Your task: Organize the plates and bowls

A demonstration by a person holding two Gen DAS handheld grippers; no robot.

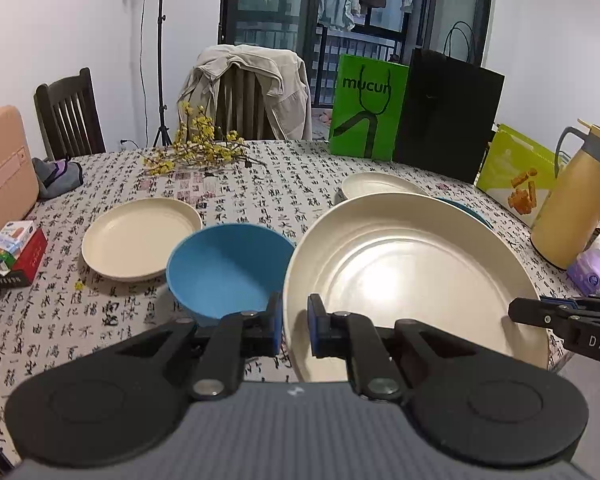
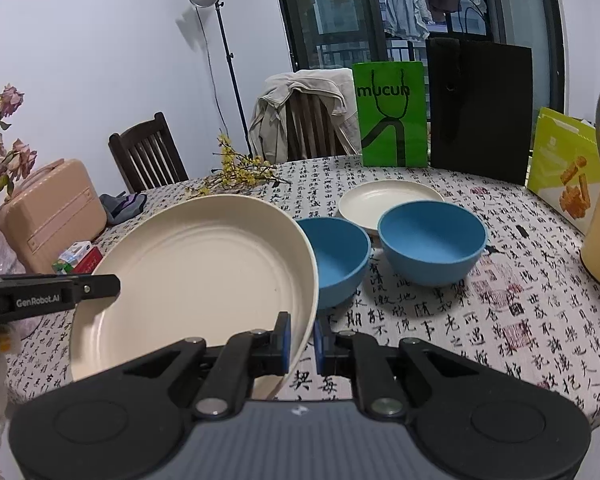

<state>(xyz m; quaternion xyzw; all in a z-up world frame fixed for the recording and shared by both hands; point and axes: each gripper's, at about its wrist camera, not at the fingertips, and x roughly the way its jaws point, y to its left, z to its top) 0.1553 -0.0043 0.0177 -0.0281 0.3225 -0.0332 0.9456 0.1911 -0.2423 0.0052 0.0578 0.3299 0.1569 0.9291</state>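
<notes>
A large cream plate point(image 1: 412, 276) is held tilted above the table, its rim between the pads of both grippers. My left gripper point(image 1: 293, 326) is shut on its left rim; my right gripper point(image 2: 301, 338) is shut on its right rim point(image 2: 204, 276). A blue bowl point(image 1: 228, 268) stands just left of the plate. In the right wrist view, two blue bowls point(image 2: 336, 260) point(image 2: 432, 246) stand side by side. One cream plate point(image 1: 140, 236) lies at the left, another point(image 2: 388, 200) behind the bowls.
A green bag point(image 1: 368, 108), a black bag point(image 1: 448, 116) and a snack box point(image 1: 516, 176) stand at the table's back. A yellow thermos point(image 1: 576, 200) stands at right. Yellow flowers point(image 1: 196, 148), a pink case point(image 2: 52, 212) and small boxes point(image 1: 16, 252) lie at left.
</notes>
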